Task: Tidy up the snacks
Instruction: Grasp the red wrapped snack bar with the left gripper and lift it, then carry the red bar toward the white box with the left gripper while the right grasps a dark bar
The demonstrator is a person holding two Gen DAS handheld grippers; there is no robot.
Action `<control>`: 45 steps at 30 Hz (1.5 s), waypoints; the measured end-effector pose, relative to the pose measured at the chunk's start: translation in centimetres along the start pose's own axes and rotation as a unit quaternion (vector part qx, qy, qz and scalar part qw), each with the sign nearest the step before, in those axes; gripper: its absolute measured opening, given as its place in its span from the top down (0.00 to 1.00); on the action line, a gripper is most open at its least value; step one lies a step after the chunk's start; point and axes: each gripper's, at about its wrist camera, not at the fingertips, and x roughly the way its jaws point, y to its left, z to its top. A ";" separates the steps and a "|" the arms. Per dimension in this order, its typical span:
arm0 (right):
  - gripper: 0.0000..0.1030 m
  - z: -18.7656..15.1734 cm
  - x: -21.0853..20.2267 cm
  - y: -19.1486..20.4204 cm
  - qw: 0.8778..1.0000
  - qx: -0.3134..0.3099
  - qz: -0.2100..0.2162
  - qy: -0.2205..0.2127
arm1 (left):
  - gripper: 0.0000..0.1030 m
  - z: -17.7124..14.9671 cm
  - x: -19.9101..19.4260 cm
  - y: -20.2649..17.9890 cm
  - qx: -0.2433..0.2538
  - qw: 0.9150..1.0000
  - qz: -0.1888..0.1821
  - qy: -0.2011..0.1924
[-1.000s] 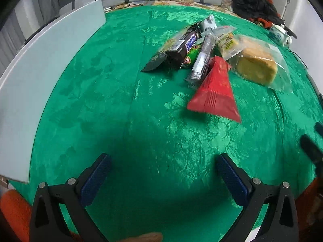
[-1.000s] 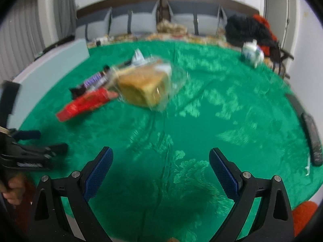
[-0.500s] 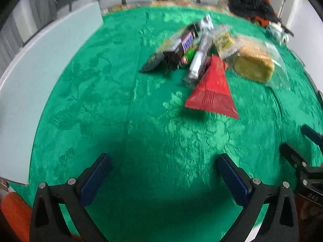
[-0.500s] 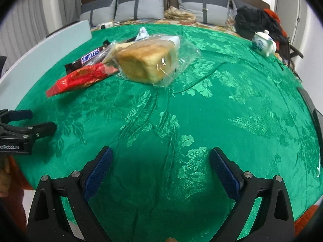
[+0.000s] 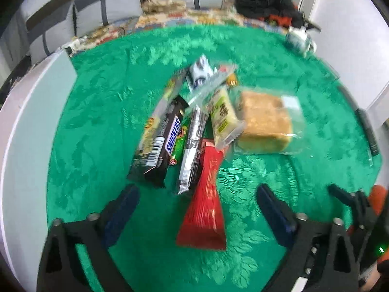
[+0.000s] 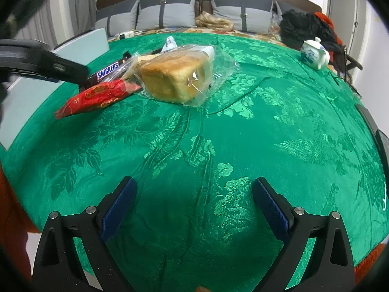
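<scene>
Both tongs are empty: my left tongs (image 5: 197,202) have just been closing a little yet still stand wide, their pads either side of the near end of the red packet (image 5: 203,209) without pressing it, and my right tongs (image 6: 192,199) gape wide over bare green cloth (image 6: 243,146), well apart from the snacks. The heap lies mid-bench: a Snickers bar (image 5: 167,141), a silver-wrapped bar (image 5: 192,150) beside it, a yellow-green packet (image 5: 222,116), and a bagged loaf of bread (image 5: 265,121) on the right. I judge the red packet light, thin and crinkly, its glossy film likely to slip, so I would pinch it across the flat near end where it lies free, rather than the far end tucked under the yellow-green packet. The bread looks soft and crushable; I would take it by the loose bag, gently. The Snickers seems firmer and should bear a squeeze across its middle.
</scene>
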 end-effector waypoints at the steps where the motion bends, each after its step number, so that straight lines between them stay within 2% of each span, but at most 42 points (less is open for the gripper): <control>1: 0.04 0.0 0.0 0.0 1.000 0.000 0.000 -0.001 | 0.20 0.2 0.7 -0.3 0.002 1.000 -0.003 0.012; 3: 0.04 -0.2 -0.1 0.1 1.000 0.000 -0.001 -0.004 | 0.31 0.5 2.2 -1.1 0.012 0.999 0.004 0.035; 5: 0.04 -0.2 -0.1 0.1 1.000 0.000 -0.001 -0.005 | 0.73 0.4 2.8 -1.5 0.018 0.998 0.035 0.043; 6: 0.04 -0.2 -0.1 0.1 1.000 -0.001 0.000 -0.005 | 0.74 0.2 2.6 -1.5 0.016 0.998 0.048 0.037; 8: 0.04 -0.3 -0.1 0.1 1.000 -0.001 0.001 -0.006 | 0.81 -0.7 1.6 -0.9 -0.010 1.000 0.014 0.021; 10: 0.04 -0.3 -0.2 0.0 1.000 -0.003 0.002 -0.007 | 0.82 -2.0 0.8 -0.3 -0.022 1.000 -0.001 0.018; 13: 0.04 -0.3 -0.2 0.0 1.000 -0.002 0.002 -0.007 | 0.80 -5.0 -0.6 0.5 -0.013 1.000 -0.016 0.017; 15: 0.04 -0.3 -0.2 0.0 1.000 0.000 0.000 -0.007 | 0.71 -6.6 -0.9 0.8 0.007 1.000 -0.020 0.019; 16: 0.04 -0.3 -0.1 0.0 1.000 0.002 -0.001 -0.008 | 0.58 -7.2 -0.8 0.7 0.021 0.999 -0.009 0.022; 17: 0.04 -0.3 -0.1 0.1 1.000 0.003 -0.003 -0.009 | 0.49 -7.6 -0.8 0.6 0.029 0.999 0.002 0.024; 18: 0.04 -0.3 -0.1 0.1 1.000 0.004 -0.004 -0.010 | 0.48 -8.0 -0.7 0.5 0.038 0.999 0.017 0.021; 21: 0.04 -0.4 -0.1 0.1 1.000 0.005 -0.006 -0.014 | 0.48 -8.8 -1.0 -0.2 0.055 0.998 0.025 0.006; 25: 0.04 -0.5 -0.3 0.2 1.000 0.003 -0.005 -0.015 | 0.48 -9.4 -3.3 -1.4 0.087 0.991 0.085 -0.056; 27: 0.04 -0.5 -0.2 0.2 1.000 0.005 -0.006 -0.016 | 0.48 -9.1 -3.9 -1.9 0.104 0.989 0.079 -0.074; 28: 0.04 -0.5 -0.2 0.2 1.000 0.006 -0.007 -0.017 | 0.48 -8.7 -3.7 -2.1 0.116 0.988 0.074 -0.071; 30: 0.04 -0.5 -0.2 0.3 1.000 0.008 -0.009 -0.017 | 0.51 -8.3 -2.6 -2.9 0.146 0.985 0.084 -0.049; 31: 0.04 -0.5 -0.2 0.3 1.000 0.008 -0.009 -0.017 | 0.76 -8.3 -2.3 -3.4 0.155 0.983 0.086 -0.042; 32: 0.04 -0.5 -0.2 0.3 1.000 0.007 -0.008 -0.016 | 0.88 -8.3 -2.1 -3.5 0.158 0.984 0.077 -0.036; 33: 0.04 -0.5 -0.2 0.3 1.000 0.006 -0.006 -0.014 | 0.88 -8.5 -2.1 -3.4 0.147 0.987 0.056 -0.032; 38: 0.04 -0.6 -0.4 0.1 1.000 0.000 0.001 -0.010 | 0.89 -11.0 -3.1 -2.8 0.121 0.992 0.028 -0.031; 40: 0.04 -0.6 -0.4 0.2 1.000 0.002 -0.002 -0.010 | 0.84 -12.0 -3.4 -2.9 0.120 0.992 0.028 -0.032; 42: 0.04 -0.5 -0.3 0.3 1.000 0.006 -0.005 -0.010 | 0.67 -12.3 -2.4 -3.5 0.142 0.988 0.049 -0.018; 43: 0.04 -0.5 -0.2 0.3 1.000 0.006 -0.005 -0.010 | 0.54 -12.2 -1.9 -4.1 0.156 0.986 0.061 -0.015; 44: 0.04 -0.4 -0.2 0.3 1.000 0.006 -0.005 -0.009 | 0.49 -12.3 -1.7 -4.3 0.166 0.984 0.068 -0.016; 45: 0.04 -0.4 -0.2 0.2 1.000 0.006 -0.004 -0.007 | 0.49 -12.2 -1.2 -4.8 0.180 0.981 0.077 -0.017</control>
